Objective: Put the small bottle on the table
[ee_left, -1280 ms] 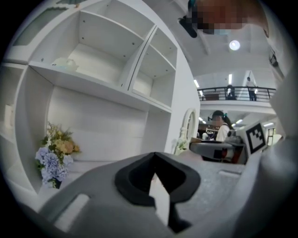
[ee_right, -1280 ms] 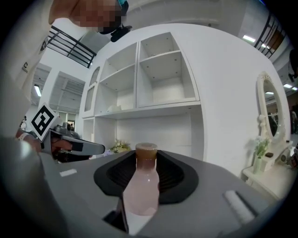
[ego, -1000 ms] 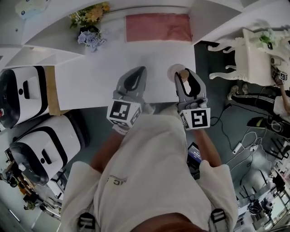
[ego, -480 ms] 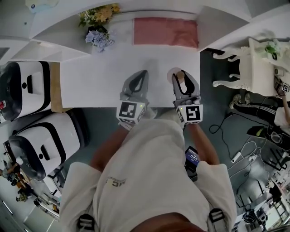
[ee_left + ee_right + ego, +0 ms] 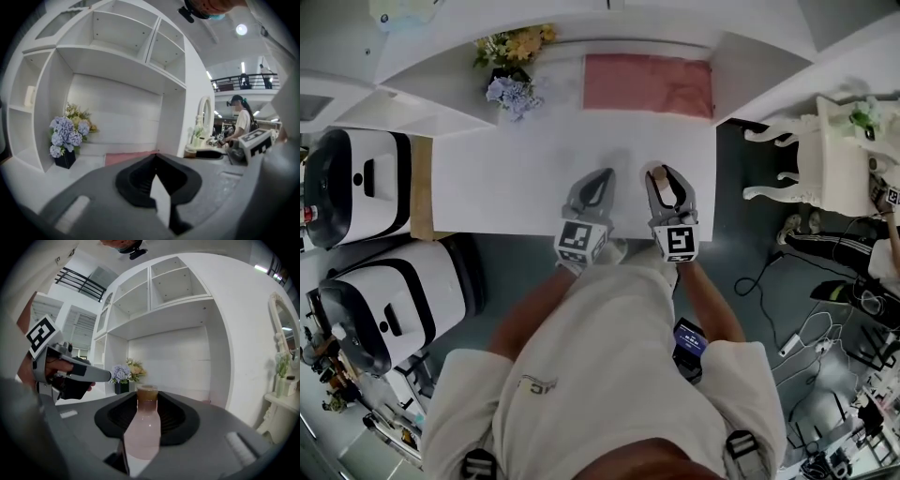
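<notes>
The right gripper (image 5: 666, 176), with the small bottle (image 5: 659, 172) between its jaws, has slid leftward. It was level with the right end of the pink cloth (image 5: 649, 84) and now sits nearer that cloth's middle. The gap to the left gripper (image 5: 602, 176) has narrowed markedly (the left one has hardly shifted against the cloth). Both grippers look smaller in the head view, having sunk away from the camera.

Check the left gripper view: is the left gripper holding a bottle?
No, the left gripper has its jaws meeting at the tips with nothing between them.
</notes>
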The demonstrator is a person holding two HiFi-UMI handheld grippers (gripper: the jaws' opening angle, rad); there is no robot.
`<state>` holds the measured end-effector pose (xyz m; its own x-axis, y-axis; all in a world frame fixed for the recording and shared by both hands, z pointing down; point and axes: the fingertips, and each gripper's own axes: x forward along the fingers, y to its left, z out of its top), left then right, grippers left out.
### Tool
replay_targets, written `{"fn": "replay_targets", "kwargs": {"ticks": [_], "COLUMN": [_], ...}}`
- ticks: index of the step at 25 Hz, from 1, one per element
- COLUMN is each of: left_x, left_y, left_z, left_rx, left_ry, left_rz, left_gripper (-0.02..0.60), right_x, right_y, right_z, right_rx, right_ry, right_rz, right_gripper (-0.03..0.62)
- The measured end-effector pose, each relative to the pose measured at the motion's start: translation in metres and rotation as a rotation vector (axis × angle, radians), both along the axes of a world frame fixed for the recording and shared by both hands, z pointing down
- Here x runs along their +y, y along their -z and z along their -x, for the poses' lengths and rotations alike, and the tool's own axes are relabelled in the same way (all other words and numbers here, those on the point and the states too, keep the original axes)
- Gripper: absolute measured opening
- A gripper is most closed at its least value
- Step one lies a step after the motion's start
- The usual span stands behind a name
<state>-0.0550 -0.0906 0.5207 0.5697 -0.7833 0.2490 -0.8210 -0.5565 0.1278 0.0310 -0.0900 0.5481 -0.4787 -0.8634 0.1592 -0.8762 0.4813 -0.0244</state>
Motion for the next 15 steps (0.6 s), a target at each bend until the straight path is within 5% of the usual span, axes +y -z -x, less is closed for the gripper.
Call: {"fn": "replay_targets", "kwargs": {"ticks": [15], "left_x": [0.007], "left_y": [-0.044], "left_z": [-0.007], "left_rx": [-0.071], "left_ry": [-0.027], "left_rz": [0.067], "left_gripper": [0.000], "right_x": [-0.021], "right_y": [-0.081], "right_z": [-0.005], "right_rx": [0.085], "right_ry": [-0.026], "right_rz": [0.123], "right_gripper": [0.137]}}
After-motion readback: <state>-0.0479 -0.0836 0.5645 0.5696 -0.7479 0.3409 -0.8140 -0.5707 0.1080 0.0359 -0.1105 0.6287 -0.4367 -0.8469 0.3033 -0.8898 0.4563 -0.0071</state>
